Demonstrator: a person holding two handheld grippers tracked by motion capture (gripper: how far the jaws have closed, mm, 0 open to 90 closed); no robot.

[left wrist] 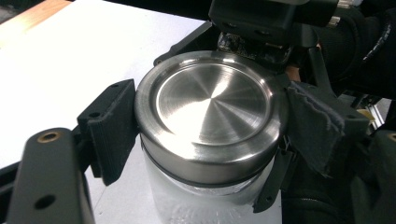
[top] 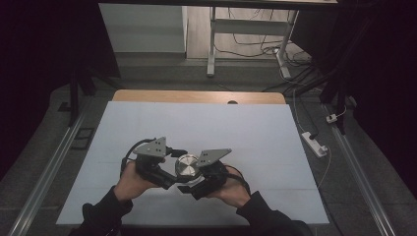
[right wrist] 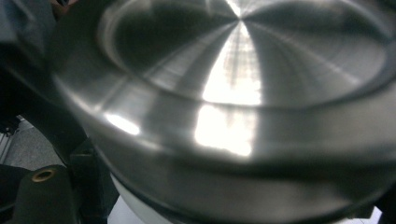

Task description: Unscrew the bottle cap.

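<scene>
Left claw view: both claws clamped on a lidded jar

Left claw view has the steel lid [left wrist: 210, 116] between the left claw's [left wrist: 205, 126] two padded jaws, which press on its rim from either side. Under the lid sits the frosted jar [left wrist: 196, 205], and the lid is on it, seated level with a dark seal ring below. Across the lid from the left claw, the right claw [top: 199, 183] is closed on something lower down, most likely the jar's body, though the contact itself is hidden. Judging by this, both grips are made and the twisting off is left to do. In the high view, the jar stands between the two claws over the pale tabletop [top: 246, 128], with a wooden edge [top: 196, 96] beyond and cables [top: 255, 46] on the dim floor.
</scene>
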